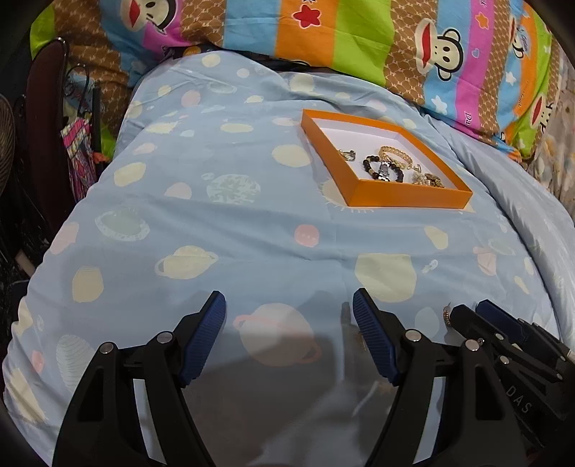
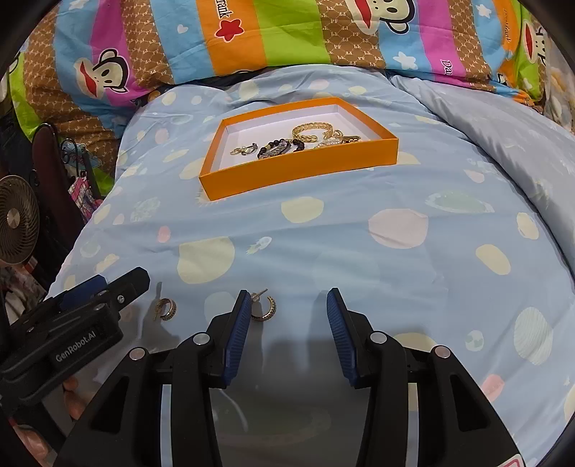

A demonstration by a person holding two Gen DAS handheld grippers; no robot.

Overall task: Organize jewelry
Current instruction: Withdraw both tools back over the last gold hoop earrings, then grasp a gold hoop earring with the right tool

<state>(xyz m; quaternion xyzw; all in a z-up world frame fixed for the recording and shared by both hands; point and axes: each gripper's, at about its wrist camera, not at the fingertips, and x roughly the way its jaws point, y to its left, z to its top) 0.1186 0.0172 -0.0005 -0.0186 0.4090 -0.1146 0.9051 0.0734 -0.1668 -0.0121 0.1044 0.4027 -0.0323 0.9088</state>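
Note:
An orange tray [image 1: 409, 197] [image 2: 298, 172] lies on the blue planet-print bedspread and holds a gold bracelet [image 2: 312, 130], a dark bead bracelet [image 1: 382, 169] [image 2: 280, 148] and small gold pieces. Two gold hoop earrings lie on the bedspread near me: one [image 2: 266, 307] just inside my right gripper's left finger, the other [image 2: 167, 308] further left. My right gripper [image 2: 285, 301] is open over the bedspread. My left gripper [image 1: 289, 305] is open and empty. One earring [image 1: 446, 315] shows beside the right gripper in the left wrist view.
A striped monkey-print quilt [image 2: 287, 32] lies bunched behind the tray. A small fan [image 2: 16, 219] and dark clutter [image 1: 54, 143] stand off the bed's left edge. The left gripper's body [image 2: 72, 323] reaches in at the lower left of the right wrist view.

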